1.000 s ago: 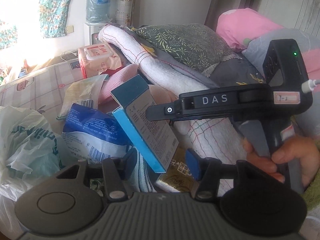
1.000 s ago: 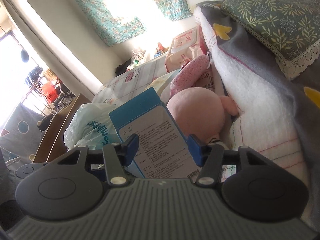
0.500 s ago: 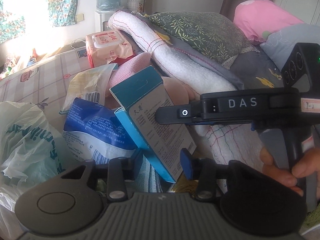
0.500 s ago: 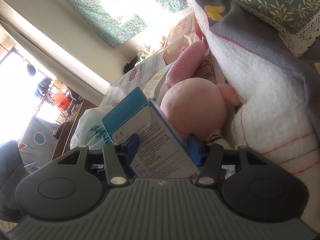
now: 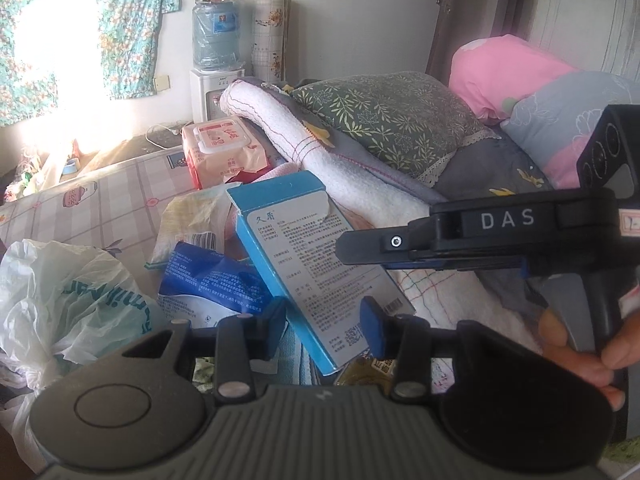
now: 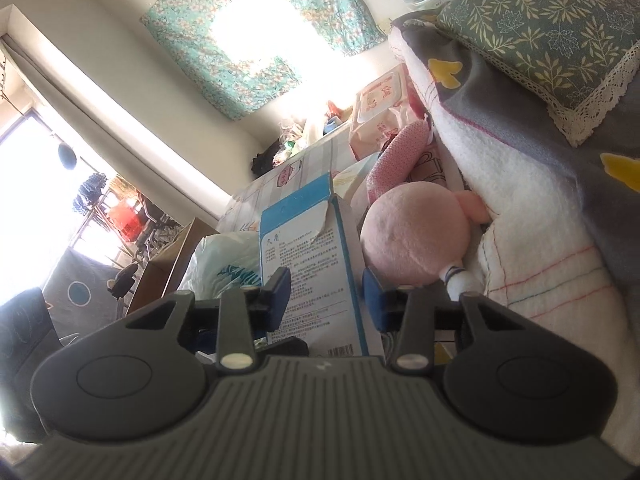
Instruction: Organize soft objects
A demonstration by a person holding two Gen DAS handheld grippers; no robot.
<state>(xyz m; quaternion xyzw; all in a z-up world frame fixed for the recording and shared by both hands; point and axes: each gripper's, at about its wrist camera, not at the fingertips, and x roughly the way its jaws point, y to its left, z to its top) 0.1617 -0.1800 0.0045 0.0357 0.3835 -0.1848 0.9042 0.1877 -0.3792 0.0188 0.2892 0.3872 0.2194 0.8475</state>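
Both claws clamp one blue box (image 5: 316, 264) at centre — left gripper (image 5: 324, 326), and right gripper (image 6: 325, 298) whose jaws just closed. Only the right view shows one pink plush toy (image 6: 416, 236) at 2 o'clock; only the left shows a hand (image 5: 588, 344).

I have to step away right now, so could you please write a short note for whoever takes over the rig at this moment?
Left tool: jaws have just been closing and are shut on the lower end of the blue box.
Right tool: also just closed on the same box, further up.
The box is tilted among the clutter. The pink plush toy lies behind it against the white blanket, and the wipes pack is further back.
Done: box gripped.
Left: probably set the box aside, then sort the soft things.
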